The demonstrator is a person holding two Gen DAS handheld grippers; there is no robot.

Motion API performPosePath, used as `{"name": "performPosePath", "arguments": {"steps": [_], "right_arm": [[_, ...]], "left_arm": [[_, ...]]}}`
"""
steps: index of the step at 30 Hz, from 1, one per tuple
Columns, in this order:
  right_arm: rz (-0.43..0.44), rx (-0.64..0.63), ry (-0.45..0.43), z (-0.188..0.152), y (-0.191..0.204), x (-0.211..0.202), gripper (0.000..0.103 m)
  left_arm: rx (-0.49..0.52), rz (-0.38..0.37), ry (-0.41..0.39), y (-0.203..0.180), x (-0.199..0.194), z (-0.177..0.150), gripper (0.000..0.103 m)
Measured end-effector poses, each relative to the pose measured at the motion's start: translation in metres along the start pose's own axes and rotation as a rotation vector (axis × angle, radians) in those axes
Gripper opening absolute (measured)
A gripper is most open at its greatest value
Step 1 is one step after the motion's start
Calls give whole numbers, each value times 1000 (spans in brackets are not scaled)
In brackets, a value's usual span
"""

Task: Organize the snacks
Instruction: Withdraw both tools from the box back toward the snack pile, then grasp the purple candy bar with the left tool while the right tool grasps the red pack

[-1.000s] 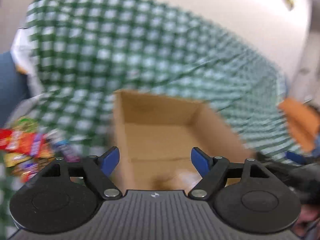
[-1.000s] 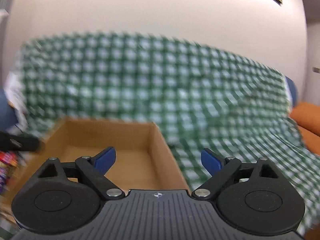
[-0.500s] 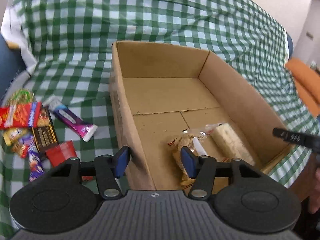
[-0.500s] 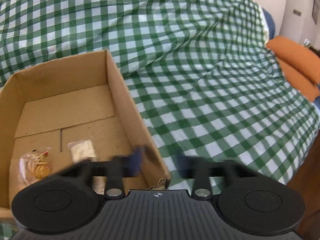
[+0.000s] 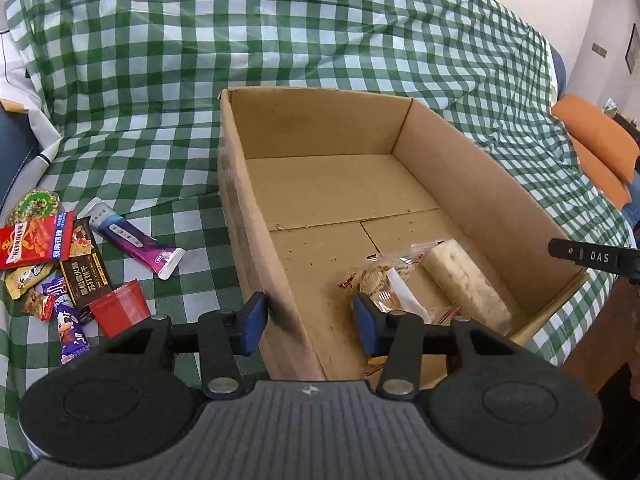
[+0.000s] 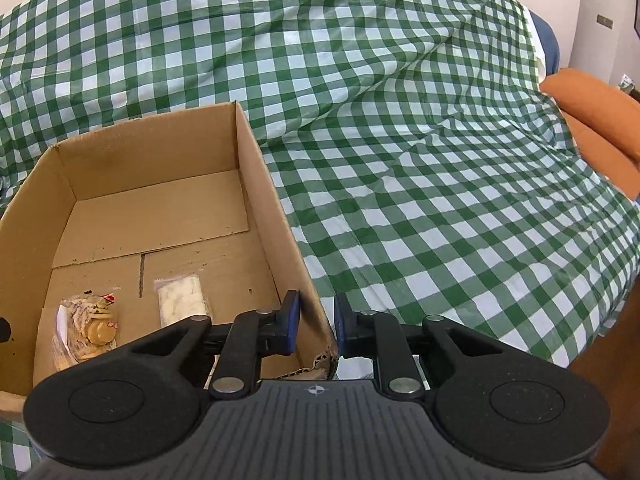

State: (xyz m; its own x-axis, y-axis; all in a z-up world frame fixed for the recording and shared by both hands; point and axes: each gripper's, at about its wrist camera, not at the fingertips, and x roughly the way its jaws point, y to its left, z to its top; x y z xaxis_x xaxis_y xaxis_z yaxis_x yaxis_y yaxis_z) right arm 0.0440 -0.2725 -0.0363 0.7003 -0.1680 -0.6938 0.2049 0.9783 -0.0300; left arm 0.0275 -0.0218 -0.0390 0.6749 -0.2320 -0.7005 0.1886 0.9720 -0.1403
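An open cardboard box (image 5: 256, 216) sits on a green checked cloth. It holds a clear cracker packet (image 5: 384, 280) and a white bar (image 5: 464, 280). My left gripper (image 5: 306, 320) straddles the box's left wall near the front, its jaws partly closed and apart from the wall. My right gripper (image 6: 316, 324) straddles the box's right wall (image 6: 280, 216) at the front corner, jaws nearly closed on the cardboard. A pile of wrapped snacks (image 5: 60, 256) lies left of the box, among them a purple bar (image 5: 136, 244) and a red packet (image 5: 120, 308).
The checked cloth (image 6: 420, 160) covers a sofa and its backrest. An orange cushion (image 6: 600, 112) lies at the far right. The cloth's front edge drops off at the lower right. The right gripper's tip shows in the left wrist view (image 5: 592, 258).
Both grippers have dropped from looking at the backrest to the box's front corners. Both jaws have narrowed around the box walls; the right ones closed further in the last half second.
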Motion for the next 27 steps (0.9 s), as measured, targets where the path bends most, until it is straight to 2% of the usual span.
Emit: {"name": "performPosePath", "arguments": {"steps": [1,2,3,5,10,14,18,19,20,21,24,27], "right_arm": [[1,6,-16,0,0,-4,20],[1,6,-37,1,1,-8,26],[3,1,-61,1,2,-13,39],[12,-14,-114,1,7,-23,49],[85,-91,-221,-1,32,-45,49],[153,-165,-313,-6,61,-61,49],[236,-226,-403,-12,92,-79,48],[257,-239,-421,-13,99,-83,48],[276,-249,-436,-15,107,-88,48],[307,-261,-451,-18,115,-92,47],[388,-302,-464,-25,139,-100,45],[470,-350,-446,-31,166,-103,41]], "left_arm": [[-6,-3,-7,1,-2,1,52],[-10,-4,-14,2,-5,2,52],[-12,-8,-22,4,-10,3,52],[-18,-19,-31,10,-18,9,52],[-39,-65,-71,40,-46,41,46],[2,-38,-124,77,-70,69,39],[-61,-12,-158,129,-67,60,39],[-95,-8,-155,144,-62,49,39],[-191,30,-54,161,-47,44,32],[-258,49,-13,174,-41,45,22],[-376,52,-8,199,-37,46,22],[-466,41,94,213,-18,39,22]]}}
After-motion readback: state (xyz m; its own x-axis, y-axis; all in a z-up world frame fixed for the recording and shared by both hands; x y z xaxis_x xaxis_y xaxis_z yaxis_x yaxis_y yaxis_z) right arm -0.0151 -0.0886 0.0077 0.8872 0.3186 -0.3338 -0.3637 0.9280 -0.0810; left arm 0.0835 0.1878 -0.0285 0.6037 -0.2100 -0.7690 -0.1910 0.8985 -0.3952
